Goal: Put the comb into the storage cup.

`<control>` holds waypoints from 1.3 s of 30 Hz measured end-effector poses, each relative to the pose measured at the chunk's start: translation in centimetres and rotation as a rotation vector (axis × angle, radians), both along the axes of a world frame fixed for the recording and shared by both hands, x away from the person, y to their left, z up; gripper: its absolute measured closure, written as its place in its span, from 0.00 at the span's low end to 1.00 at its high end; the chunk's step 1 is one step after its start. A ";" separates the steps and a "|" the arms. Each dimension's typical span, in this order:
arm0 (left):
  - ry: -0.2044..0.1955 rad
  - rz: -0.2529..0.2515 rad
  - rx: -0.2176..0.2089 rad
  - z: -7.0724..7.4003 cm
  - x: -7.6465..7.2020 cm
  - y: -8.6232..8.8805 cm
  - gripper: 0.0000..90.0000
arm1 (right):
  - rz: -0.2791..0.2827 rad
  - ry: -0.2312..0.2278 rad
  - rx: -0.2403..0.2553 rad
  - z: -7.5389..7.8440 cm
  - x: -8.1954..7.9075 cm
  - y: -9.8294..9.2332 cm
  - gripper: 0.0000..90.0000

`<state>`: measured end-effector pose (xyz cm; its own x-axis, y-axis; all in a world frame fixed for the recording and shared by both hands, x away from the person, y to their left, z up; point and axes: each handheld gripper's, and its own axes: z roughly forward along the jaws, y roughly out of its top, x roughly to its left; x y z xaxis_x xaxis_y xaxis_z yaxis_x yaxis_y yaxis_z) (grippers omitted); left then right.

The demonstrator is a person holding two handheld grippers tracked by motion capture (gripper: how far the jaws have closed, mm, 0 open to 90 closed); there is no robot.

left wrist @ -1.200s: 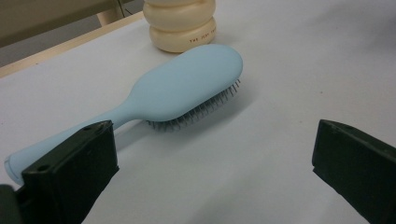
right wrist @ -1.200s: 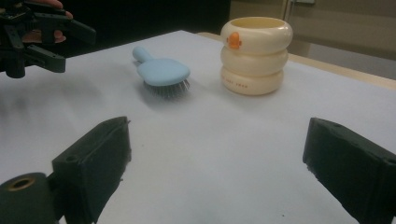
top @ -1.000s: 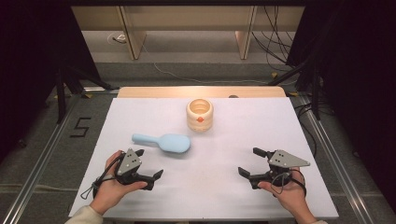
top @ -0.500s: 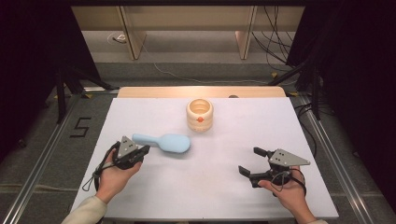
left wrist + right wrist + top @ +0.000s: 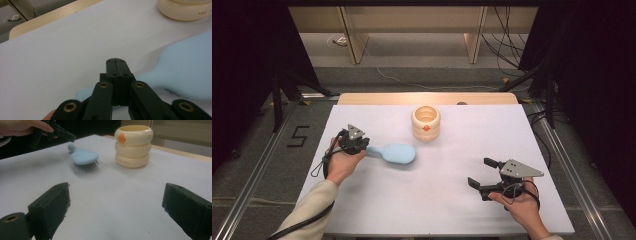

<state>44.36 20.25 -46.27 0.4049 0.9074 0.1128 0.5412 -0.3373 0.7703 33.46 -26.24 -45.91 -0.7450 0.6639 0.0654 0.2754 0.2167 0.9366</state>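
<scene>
A light blue hairbrush (image 5: pixel 394 153) lies bristles down on the white table, its handle pointing left. My left gripper (image 5: pixel 363 144) hovers just over the end of that handle. In the left gripper view its jaws (image 5: pixel 116 62) meet tip to tip with nothing between them, and the hairbrush (image 5: pixel 185 65) passes underneath. The right gripper view shows the left gripper (image 5: pixel 72 138) a little above the hairbrush (image 5: pixel 83 157). My right gripper (image 5: pixel 479 172) rests at the front right, jaws wide open and empty (image 5: pixel 116 205).
A cream ringed cup (image 5: pixel 426 122) with an orange mark stands upright behind the brush, near the table's wooden back edge (image 5: pixel 427 98). Cables run along the floor on both sides. The white sheet (image 5: pixel 437 200) between the two hands is bare.
My left gripper has moved away from the front edge to the brush's handle end, and its jaws have gone from open to shut. The right gripper has stayed where it was.
</scene>
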 end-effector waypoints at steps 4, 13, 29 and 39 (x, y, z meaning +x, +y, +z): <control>0.018 0.013 0.010 -0.3 1.2 -0.2 1.00 | 0.000 0.000 -0.004 0.0 0.0 0.0 0.10; 0.123 0.055 0.100 -1.7 3.6 -0.9 1.00 | -0.003 0.000 -0.008 0.0 0.0 0.0 0.10; 0.190 0.038 0.146 -1.8 3.9 -1.0 1.00 | -0.001 0.003 -0.011 0.0 0.0 0.0 0.10; 0.272 0.047 0.154 -1.4 3.6 -0.8 1.00 | -0.001 0.004 -0.008 0.0 0.0 0.0 0.10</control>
